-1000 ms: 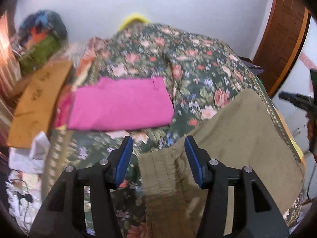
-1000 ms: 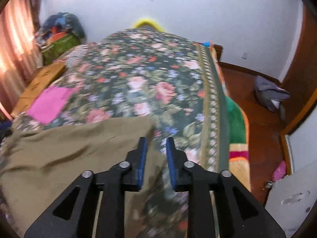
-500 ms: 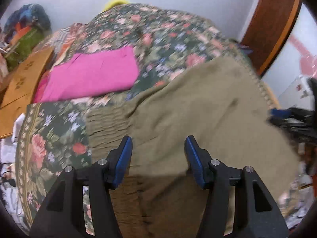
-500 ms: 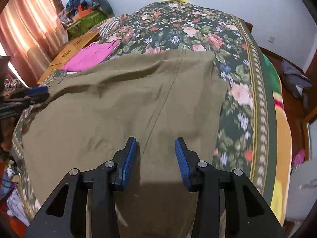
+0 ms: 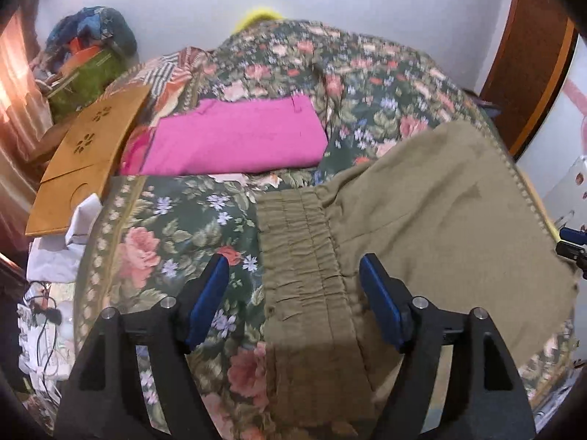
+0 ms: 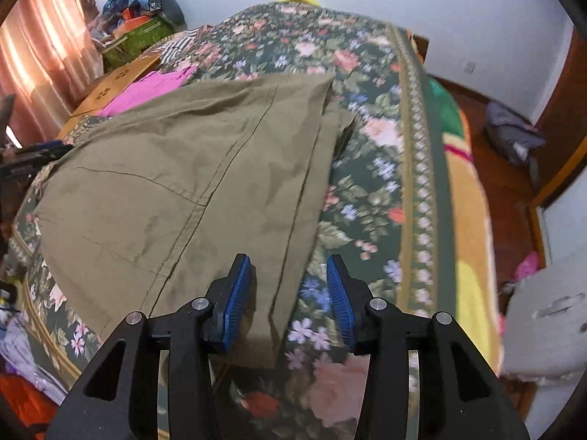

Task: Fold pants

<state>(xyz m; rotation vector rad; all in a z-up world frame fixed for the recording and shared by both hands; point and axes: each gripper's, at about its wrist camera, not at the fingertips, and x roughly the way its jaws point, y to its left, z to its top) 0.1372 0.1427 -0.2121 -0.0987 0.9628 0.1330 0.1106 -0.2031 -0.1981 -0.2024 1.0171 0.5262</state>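
A: Left cam first. What's changed vs half a sec ago?

B: View sits higher and further back. The pants [image 5: 422,227] lie flat on the bedspread [image 5: 176,227] now. The pink cloth [image 5: 234,139] shows in full again, beyond the pants, well apart from them.

A: Which way do the pants run?

B: Waistband [image 5: 304,256] on the left end, running front-to-back; legs stretch off to the right, so the long axis goes left-right across the bed. Hem end is near the bed's right edge.

A: Left gripper [image 5: 297,293]?

B: Over the waistband, pointing along the bed toward the wall. Fingers spread wide, nothing between the pads; the band shows in the gap below. Can't tell if the tips touch the cloth.

A: Right cam?

B: Same shift: camera pulled back a bit, pants [image 6: 176,183] farther out in front. The top layer's edge now sits short of the lower one, so a strip of under-layer shows on the right.

A: Orientation there?

B: Leg end nearest the cam, waist off to the far left by the other tool. Seams run away from the lens.

A: Right gripper [image 6: 290,289]?

B: Low over the leg's right edge, aimed up the bed. Fingers apart, holding nothing; the left pad [image 6: 236,300] is over the fabric, the right one over the bedspread [image 6: 367,183].
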